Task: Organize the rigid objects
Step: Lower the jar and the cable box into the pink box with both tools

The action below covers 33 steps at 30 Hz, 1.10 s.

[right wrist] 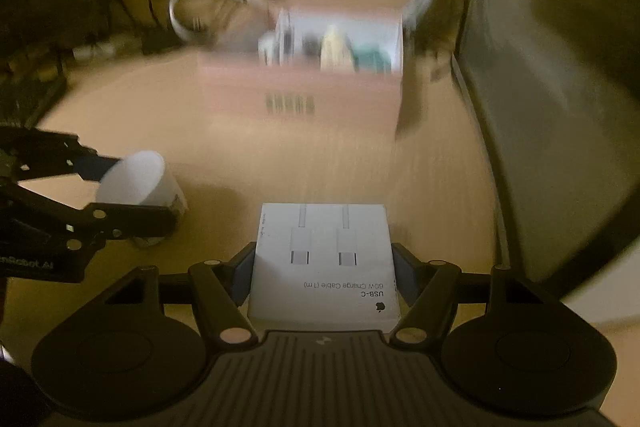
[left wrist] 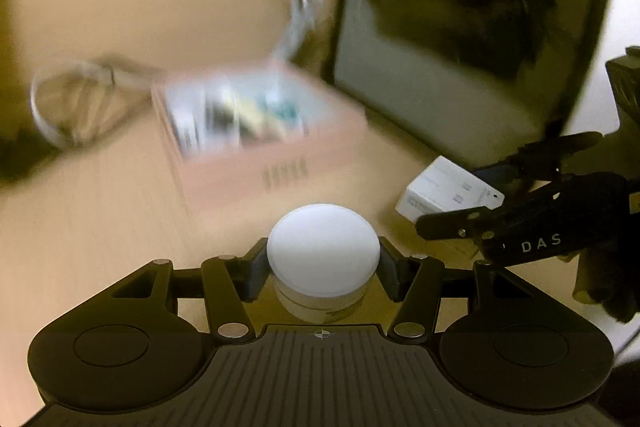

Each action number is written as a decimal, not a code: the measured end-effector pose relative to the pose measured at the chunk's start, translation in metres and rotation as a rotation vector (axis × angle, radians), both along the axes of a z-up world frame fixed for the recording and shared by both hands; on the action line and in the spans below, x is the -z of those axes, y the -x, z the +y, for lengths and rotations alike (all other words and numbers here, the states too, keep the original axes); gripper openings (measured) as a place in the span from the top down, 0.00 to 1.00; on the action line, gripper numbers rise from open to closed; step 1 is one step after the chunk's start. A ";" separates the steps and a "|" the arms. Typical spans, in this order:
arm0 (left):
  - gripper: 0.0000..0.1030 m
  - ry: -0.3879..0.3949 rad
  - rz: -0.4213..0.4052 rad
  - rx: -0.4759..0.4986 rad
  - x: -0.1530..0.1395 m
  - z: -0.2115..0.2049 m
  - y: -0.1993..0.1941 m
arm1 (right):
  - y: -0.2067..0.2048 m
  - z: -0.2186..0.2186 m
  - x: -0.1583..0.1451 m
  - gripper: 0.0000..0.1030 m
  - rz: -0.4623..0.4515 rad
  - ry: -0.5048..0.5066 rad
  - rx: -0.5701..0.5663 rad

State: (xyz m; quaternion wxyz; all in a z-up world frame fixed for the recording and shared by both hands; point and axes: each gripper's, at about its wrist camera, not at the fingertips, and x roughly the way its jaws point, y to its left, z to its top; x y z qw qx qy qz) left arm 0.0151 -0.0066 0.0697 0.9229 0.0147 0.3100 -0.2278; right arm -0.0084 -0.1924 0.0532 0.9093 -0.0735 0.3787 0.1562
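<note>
A round white jar with a domed lid (left wrist: 323,255) sits between the pads of my left gripper (left wrist: 323,267), which is shut on it above the wooden table. My right gripper (right wrist: 322,267) is shut on a white USB-C cable box (right wrist: 324,263), its pads pressing both long sides. In the left wrist view the right gripper (left wrist: 480,211) and the cable box (left wrist: 444,187) show at the right. In the right wrist view the left gripper (right wrist: 132,187) holds the jar (right wrist: 140,183) at the left. A pink cardboard box (right wrist: 304,83) with several items inside stands ahead, blurred.
A dark monitor screen (left wrist: 460,39) stands upright at the right of the table (left wrist: 100,211). White cables (left wrist: 68,99) coil on the table behind and left of the pink box (left wrist: 260,131). Dark clutter (right wrist: 36,67) lies at the far left.
</note>
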 end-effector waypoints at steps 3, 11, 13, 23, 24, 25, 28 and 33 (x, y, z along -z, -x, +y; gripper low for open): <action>0.42 0.035 -0.070 -0.031 -0.037 0.011 -0.041 | -0.025 0.006 -0.041 0.33 -0.125 -0.017 0.010; 0.42 0.082 -0.034 -0.175 -0.045 0.022 -0.140 | -0.141 0.038 -0.081 0.33 -0.274 -0.010 0.092; 0.42 0.118 -0.019 -0.193 -0.042 0.027 -0.147 | -0.165 0.047 -0.066 0.33 -0.240 0.019 0.100; 0.42 0.110 0.001 -0.168 -0.052 0.022 -0.188 | -0.208 0.067 -0.008 0.33 -0.131 -0.017 0.055; 0.42 0.107 0.008 -0.170 -0.050 0.020 -0.192 | -0.206 0.068 -0.006 0.32 -0.124 0.000 0.046; 0.42 0.108 0.017 -0.171 -0.048 0.019 -0.196 | -0.200 0.066 -0.006 0.32 -0.131 0.010 0.047; 0.42 0.116 0.058 -0.168 -0.040 0.014 -0.210 | -0.167 0.057 -0.016 0.22 -0.206 -0.007 0.041; 0.42 0.114 0.089 -0.079 -0.029 -0.017 -0.217 | -0.111 0.028 -0.021 0.20 -0.216 -0.079 0.070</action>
